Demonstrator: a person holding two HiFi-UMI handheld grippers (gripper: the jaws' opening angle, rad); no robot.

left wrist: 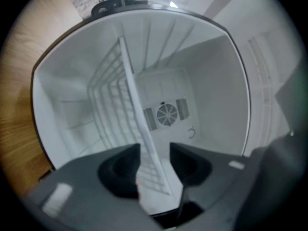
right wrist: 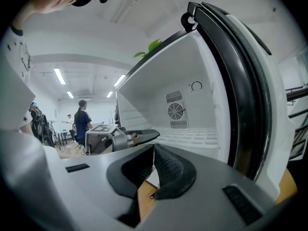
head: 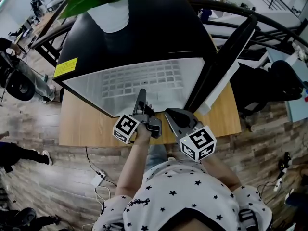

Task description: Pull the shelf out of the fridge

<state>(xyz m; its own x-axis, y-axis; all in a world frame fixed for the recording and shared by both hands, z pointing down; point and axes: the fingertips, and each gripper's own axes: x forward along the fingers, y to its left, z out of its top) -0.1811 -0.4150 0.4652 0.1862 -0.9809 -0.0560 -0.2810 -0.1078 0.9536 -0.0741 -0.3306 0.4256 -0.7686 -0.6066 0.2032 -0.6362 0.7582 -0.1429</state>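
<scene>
A light wooden tabletop [head: 86, 124] runs beneath my left hand-held gripper [head: 143, 96], and below it lies a floor [head: 62, 177] of grey-brown planks. A white power strip [head: 98, 178] with cables sits on that floor, down and left of the same gripper. A black chair [head: 284, 81] stands well right of my right hand-held gripper [head: 169, 113]. To its left, strip lights [right wrist: 60, 76] glow on a white ceiling above a standing person [right wrist: 82, 119].

In the head view, the potted plant [head: 109, 11] on the fridge [head: 144, 32] is cut off by the top edge. The jaws of the right gripper [head: 172, 113] lie hidden under its own body. In the left gripper view the shelf [left wrist: 126, 95] is blurred. Its near end disappears behind the left gripper [left wrist: 155, 151], so whether it touches either pad cannot be told. The distant people [right wrist: 82, 119] in the right gripper view are too small to make out.
</scene>
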